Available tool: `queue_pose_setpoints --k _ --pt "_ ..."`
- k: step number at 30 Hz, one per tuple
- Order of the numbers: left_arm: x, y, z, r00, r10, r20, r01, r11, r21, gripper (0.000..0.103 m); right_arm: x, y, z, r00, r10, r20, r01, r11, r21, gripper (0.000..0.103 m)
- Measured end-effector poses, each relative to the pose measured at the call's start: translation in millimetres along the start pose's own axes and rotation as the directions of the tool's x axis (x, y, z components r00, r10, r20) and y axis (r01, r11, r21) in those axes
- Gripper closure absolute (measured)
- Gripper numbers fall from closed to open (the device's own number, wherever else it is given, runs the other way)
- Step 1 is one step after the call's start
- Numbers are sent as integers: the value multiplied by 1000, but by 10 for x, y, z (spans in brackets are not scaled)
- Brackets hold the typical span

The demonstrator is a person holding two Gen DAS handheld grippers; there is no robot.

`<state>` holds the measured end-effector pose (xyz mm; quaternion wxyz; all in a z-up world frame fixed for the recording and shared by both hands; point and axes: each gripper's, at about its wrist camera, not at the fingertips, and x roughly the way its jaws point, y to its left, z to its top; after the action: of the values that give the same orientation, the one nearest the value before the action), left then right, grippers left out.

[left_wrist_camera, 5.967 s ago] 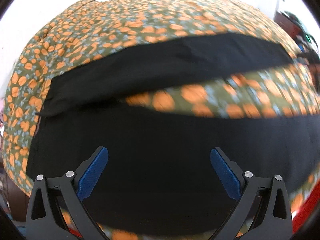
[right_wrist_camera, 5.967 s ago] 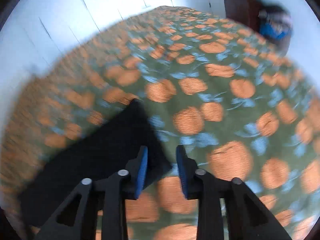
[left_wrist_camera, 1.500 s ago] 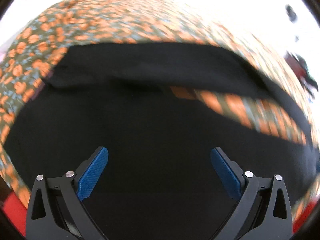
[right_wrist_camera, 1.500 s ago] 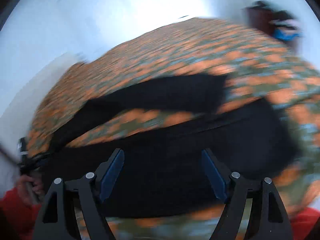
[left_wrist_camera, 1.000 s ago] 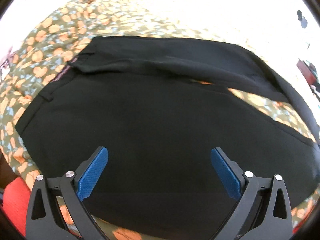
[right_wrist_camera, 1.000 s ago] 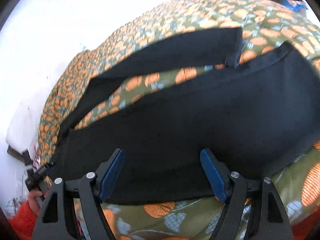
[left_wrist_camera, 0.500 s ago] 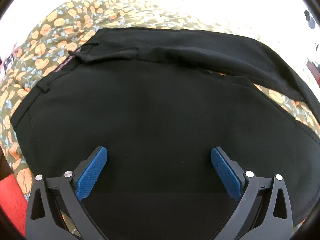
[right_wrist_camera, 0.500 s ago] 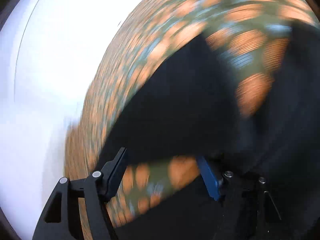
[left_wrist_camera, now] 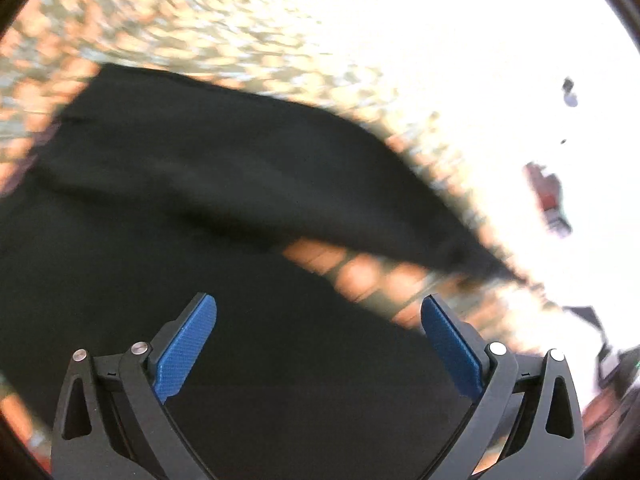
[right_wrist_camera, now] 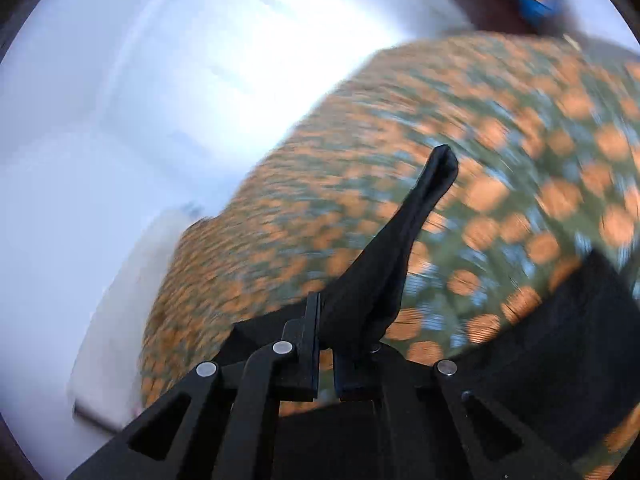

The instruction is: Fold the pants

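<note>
On the floral bedspread [right_wrist_camera: 500, 128], black pants [right_wrist_camera: 384, 248] bunch where right jaws clamp them; left jaws apart.

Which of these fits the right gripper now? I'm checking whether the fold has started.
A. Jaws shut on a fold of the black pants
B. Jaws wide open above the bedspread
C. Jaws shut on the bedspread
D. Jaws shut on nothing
A: the right gripper has just closed, and a bunched strip of the black pants rises from between its jaws, above the orange-flowered bedspread.
</note>
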<state>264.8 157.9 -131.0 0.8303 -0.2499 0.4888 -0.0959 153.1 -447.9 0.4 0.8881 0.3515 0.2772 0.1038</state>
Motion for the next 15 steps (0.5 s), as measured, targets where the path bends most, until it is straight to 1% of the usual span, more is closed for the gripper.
queue_pose_setpoints --k 1,2,4,6,8,11,12,14,15 --pt "88 -12 181 998 -61 -25 60 997 -42 1 -116 45 -20 1000 25 -2 -25 999 -23 98" --pt "198 -23 366 994 -104 -43 100 992 -82 1 -259 122 -74 998 63 -8 -63 997 -54 98" --pt "434 -23 647 987 -142 -75 131 983 -126 1 -467 243 -97 993 120 -21 -122 988 -93 98" --pt "626 57 780 985 -145 -94 124 972 -198 1 -703 335 -169 985 169 -33 -171 978 -120 98" --pt "759 147 830 983 -144 -111 111 960 -256 1 -903 420 -221 978 203 -41 -207 967 -150 98" --pt "825 244 834 989 -102 -108 67 955 -288 2 -1103 491 -299 967 251 -54 -256 949 -181 98" --pt "820 265 838 991 -92 -98 59 955 -292 6 -1165 506 -328 956 286 -70 -294 938 -184 98" --pt "798 319 857 994 -74 -81 46 950 -310 21 -1215 504 -382 941 321 -105 -336 922 -194 98" --pt "776 367 867 994 -80 -75 52 947 -318 39 -1234 499 -411 934 333 -130 -354 913 -202 98"
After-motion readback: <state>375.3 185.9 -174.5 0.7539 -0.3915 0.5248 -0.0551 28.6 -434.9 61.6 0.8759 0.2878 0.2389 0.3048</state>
